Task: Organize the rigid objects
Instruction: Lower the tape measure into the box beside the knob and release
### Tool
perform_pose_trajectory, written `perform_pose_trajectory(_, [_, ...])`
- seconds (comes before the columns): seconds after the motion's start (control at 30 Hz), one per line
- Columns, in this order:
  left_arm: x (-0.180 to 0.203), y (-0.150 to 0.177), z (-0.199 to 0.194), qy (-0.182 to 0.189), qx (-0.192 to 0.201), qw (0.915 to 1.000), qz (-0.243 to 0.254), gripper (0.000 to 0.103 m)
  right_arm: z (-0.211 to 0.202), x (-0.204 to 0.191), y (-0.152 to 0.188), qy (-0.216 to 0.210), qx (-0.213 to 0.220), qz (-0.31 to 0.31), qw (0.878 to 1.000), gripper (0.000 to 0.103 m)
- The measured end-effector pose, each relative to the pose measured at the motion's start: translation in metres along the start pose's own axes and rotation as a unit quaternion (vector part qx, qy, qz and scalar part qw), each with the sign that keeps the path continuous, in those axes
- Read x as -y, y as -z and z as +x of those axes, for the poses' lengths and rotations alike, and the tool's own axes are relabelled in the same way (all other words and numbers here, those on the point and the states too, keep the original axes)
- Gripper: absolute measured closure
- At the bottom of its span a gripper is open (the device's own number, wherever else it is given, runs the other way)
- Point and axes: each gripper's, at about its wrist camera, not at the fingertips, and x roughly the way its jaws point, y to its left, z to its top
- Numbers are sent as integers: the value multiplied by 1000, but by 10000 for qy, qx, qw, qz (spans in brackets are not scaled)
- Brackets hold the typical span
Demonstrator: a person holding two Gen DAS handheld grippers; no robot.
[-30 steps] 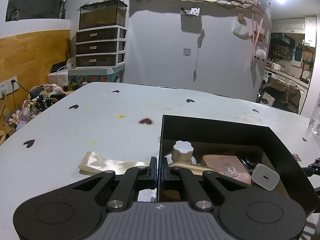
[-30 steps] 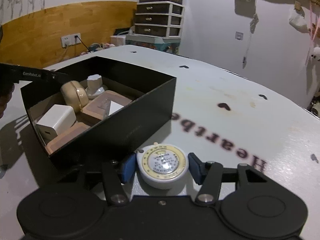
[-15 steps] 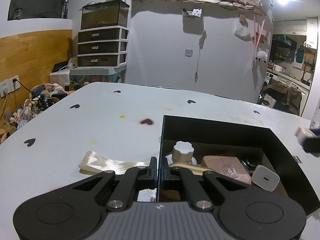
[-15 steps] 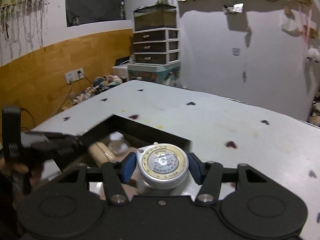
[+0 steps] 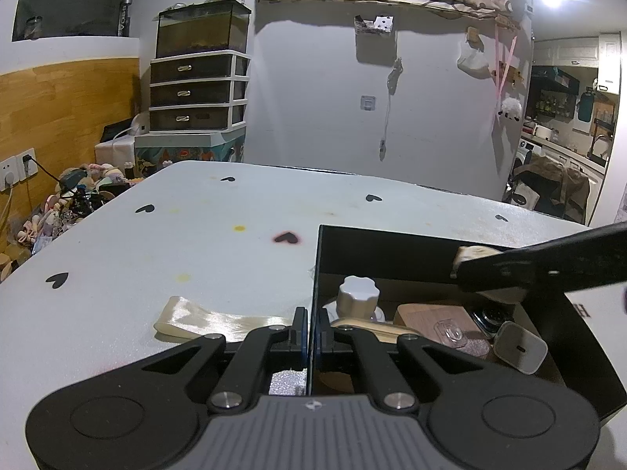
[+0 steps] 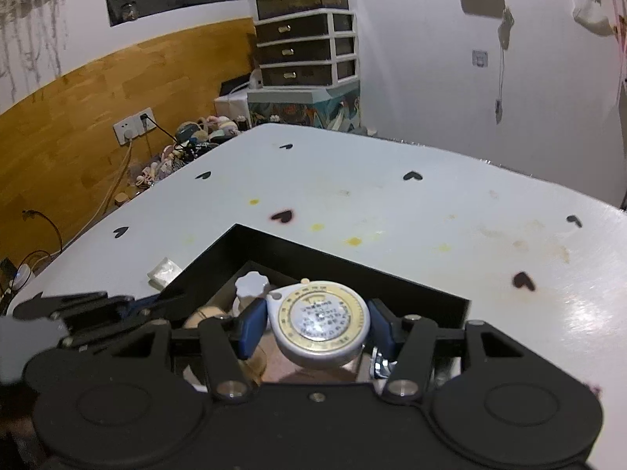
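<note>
Two tools over heart-dotted white table [image 5: 196, 235]: left clenched on box wall [image 5: 315, 274], right grasping tape measure [image 6: 323, 323].

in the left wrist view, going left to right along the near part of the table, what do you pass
cream ribbon → left gripper shut on the black box wall → white knob → wooden block → white charger

The round white tape measure [image 6: 323, 323] with its gold-ringed face is hanging flat over the open black box [image 6: 415, 293], which is sitting crowded with small items.
</note>
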Motion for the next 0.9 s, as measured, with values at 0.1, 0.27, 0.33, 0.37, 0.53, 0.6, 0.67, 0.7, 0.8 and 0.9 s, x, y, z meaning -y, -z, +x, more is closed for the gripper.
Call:
perform_pose_trajectory(0.1, [0,0,0,12,2,10000,0,101,9,-2,-3,14,-85,115,9999,46])
perform_pose_trajectory(0.27, [0,0,0,15,3,10000,-1,101,21,-5,-6,0,-208,249,9995,46])
perform_pose_trajectory(0.33, [0,0,0,11,2,10000,1,101,25,-5,-6,24,-265,313,9992,46])
perform_pose_trajectory(0.37, [0,0,0,10,2,10000,3,101,27,-4,-6,23,-285,341,9990,46])
perform_pose_trajectory(0.53, [0,0,0,7,0,10000,3,101,35,-3,-5,-8,-396,452,9982,45])
perform_pose_trajectory(0.6, [0,0,0,10,0,10000,-2,101,34,-2,-4,41,-393,454,9982,31])
perform_pose_trajectory(0.67, [0,0,0,7,1,10000,4,101,33,-2,-4,78,-372,446,9983,30])
perform_pose_trajectory(0.7, [0,0,0,6,1,10000,3,101,32,-2,-4,78,-378,454,9982,30])
perform_pose_trajectory(0.8, [1,0,0,3,1,10000,6,101,30,0,-4,103,-375,492,9980,30])
perform_pose_trajectory(0.9, [1,0,0,4,0,10000,7,101,29,1,-4,119,-373,502,9980,30])
